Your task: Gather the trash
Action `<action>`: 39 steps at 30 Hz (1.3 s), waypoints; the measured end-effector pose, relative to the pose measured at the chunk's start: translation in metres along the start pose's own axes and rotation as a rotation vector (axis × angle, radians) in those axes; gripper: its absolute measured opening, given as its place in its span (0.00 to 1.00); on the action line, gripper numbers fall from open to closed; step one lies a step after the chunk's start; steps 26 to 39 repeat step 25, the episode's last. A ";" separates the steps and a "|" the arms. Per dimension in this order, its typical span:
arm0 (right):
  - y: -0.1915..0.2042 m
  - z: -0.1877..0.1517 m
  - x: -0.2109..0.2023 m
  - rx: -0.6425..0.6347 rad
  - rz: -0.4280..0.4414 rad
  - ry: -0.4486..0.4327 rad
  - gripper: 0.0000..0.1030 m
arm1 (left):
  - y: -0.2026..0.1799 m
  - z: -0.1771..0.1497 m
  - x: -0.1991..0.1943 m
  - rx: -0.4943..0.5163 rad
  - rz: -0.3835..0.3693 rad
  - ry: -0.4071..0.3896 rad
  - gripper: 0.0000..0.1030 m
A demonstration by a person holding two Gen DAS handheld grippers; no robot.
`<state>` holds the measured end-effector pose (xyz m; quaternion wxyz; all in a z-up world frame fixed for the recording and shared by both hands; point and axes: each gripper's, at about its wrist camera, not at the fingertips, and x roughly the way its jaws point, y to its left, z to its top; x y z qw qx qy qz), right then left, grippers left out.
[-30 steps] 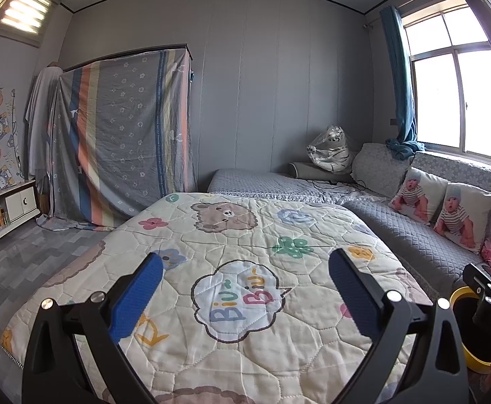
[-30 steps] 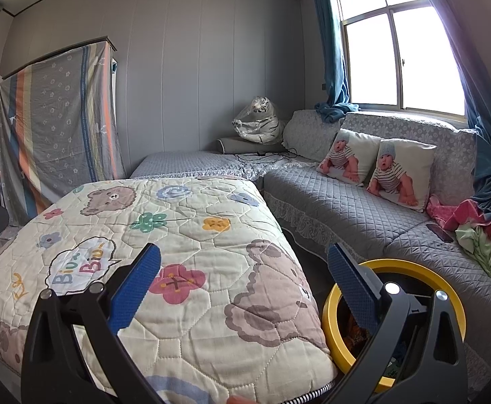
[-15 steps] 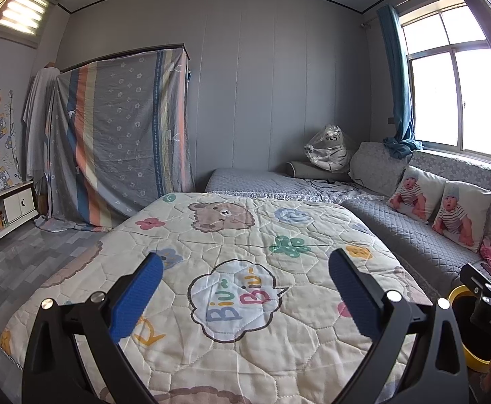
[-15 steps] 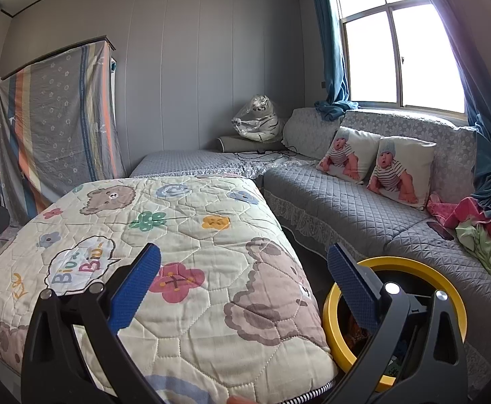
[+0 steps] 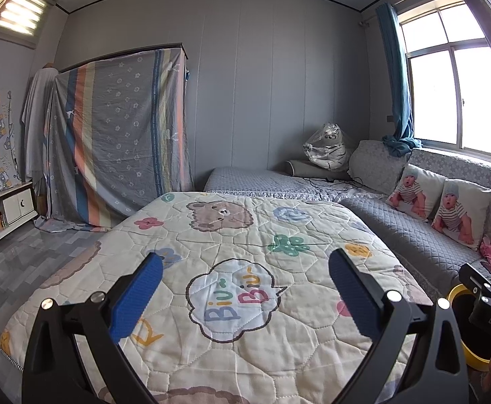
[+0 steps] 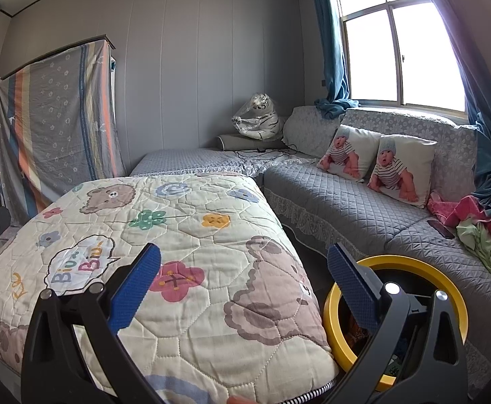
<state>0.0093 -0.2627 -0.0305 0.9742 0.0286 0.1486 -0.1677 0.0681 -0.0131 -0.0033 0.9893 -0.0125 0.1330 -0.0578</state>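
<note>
At the bottom of the left wrist view, the left gripper (image 5: 245,282) with its blue textured pads spreads wide and holds nothing, hovering over the cream quilted bed cover (image 5: 238,235) printed with bears, flowers and a "Biu Biu" speech bubble. In the right wrist view the right gripper (image 6: 243,281) is equally wide and empty, its left pad over the same cover's near corner and its right pad in front of the round black trash bin with a yellow rim (image 6: 410,266), which stands at lower right between the bed and the grey quilted sofa (image 6: 346,208); some dim contents show inside it. Farther back on the sofa lean two cushions printed with baby pictures (image 6: 373,165), and pink and green cloths (image 6: 477,225) pile at right. A plastic-wrapped plush tiger (image 6: 257,118) sits in the far corner beneath the bright window (image 6: 400,54).
</note>
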 end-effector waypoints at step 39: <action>-0.001 0.001 0.000 0.002 0.000 0.001 0.92 | -0.002 0.003 0.005 0.006 0.000 -0.004 0.93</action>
